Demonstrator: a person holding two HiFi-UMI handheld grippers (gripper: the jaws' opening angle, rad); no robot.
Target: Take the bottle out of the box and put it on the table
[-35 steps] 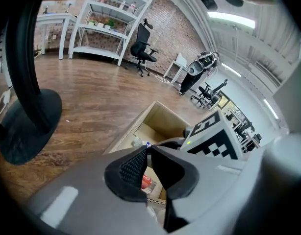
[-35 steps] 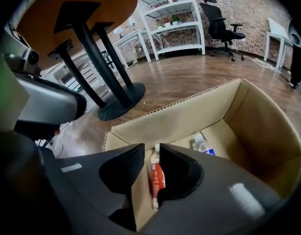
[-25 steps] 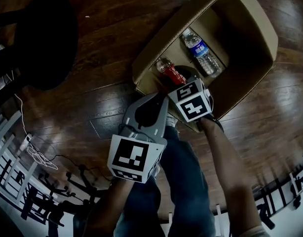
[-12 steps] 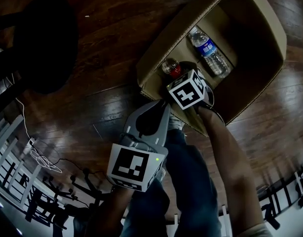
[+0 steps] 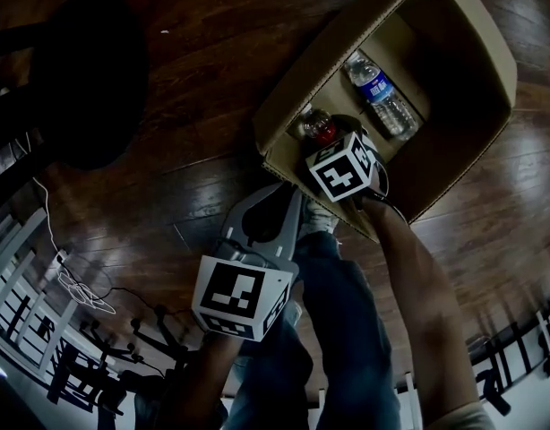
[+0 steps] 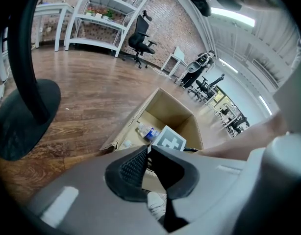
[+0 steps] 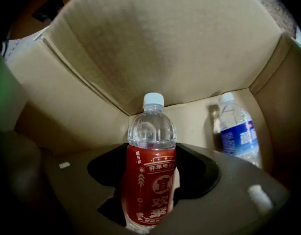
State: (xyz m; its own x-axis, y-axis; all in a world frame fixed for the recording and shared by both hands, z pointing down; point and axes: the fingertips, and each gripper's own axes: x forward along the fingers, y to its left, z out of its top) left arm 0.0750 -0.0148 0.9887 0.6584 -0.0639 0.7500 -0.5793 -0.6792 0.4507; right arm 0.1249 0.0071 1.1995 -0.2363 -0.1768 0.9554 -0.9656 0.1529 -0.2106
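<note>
Inside the box (image 5: 284, 88), the red bottle (image 7: 149, 180) sat between the opening jaws of the right gripper (image 7: 151, 150), pads not pressing it. Outside the box, the left gripper (image 6: 146, 153) hung with jaws together, holding nothing.

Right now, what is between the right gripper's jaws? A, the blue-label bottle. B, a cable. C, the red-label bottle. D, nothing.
C: the right gripper view shows the red-label bottle between the jaws of the right gripper, which are opening; the blue-label bottle sits apart from them, farther back in the box.
</note>
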